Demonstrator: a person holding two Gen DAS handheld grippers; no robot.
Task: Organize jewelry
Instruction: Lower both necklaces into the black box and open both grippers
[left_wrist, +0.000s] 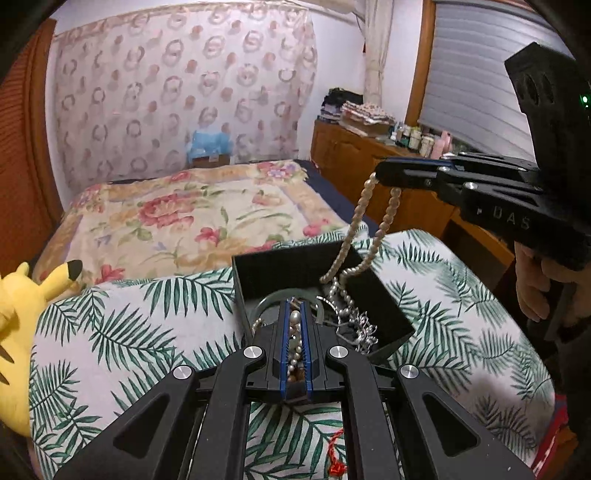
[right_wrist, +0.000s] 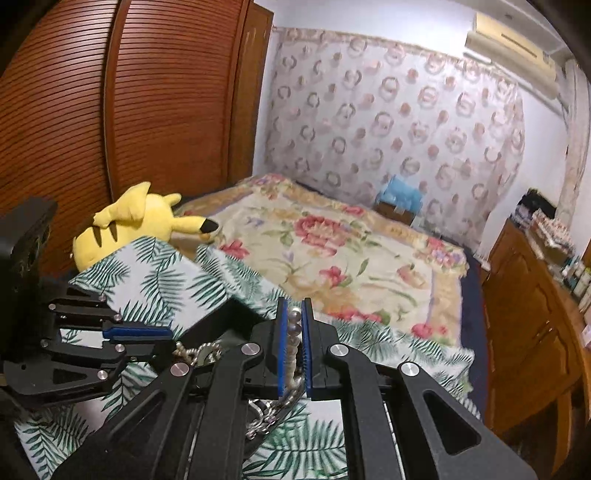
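A long strand of cream-white pearl beads (left_wrist: 354, 229) is held between both tools above an open black rectangular cardboard box (left_wrist: 384, 295), which sits on a white cushion printed with green palm fronds (left_wrist: 122, 332). The left gripper (left_wrist: 295, 325) is closed nearly flat on a bunched section of the beads, which are seen pinched between its blue-lined pads (left_wrist: 283, 343) low over the near edge of the box. The right gripper (right_wrist: 294, 332) is likewise fully closed on the strand, a single row of pearls being clamped between its blue pads (right_wrist: 282, 343); in the left wrist view it is seen raised to the right of the box, with two lengths of the necklace hanging from its tip down into the box. Inside the box a tangle of silver chain (left_wrist: 360, 325) and a curved translucent bangle (left_wrist: 273, 297) are already lying beneath the pearls.

The step in hand is judged to be the laying of the pearl strand into the box. For the next move, the raised end would need to be brought down over the box interior so that the hanging loops are gathered inside the walls, not over the rim, and only then should both grips be released. Snagging on the silver chain is to be watched for
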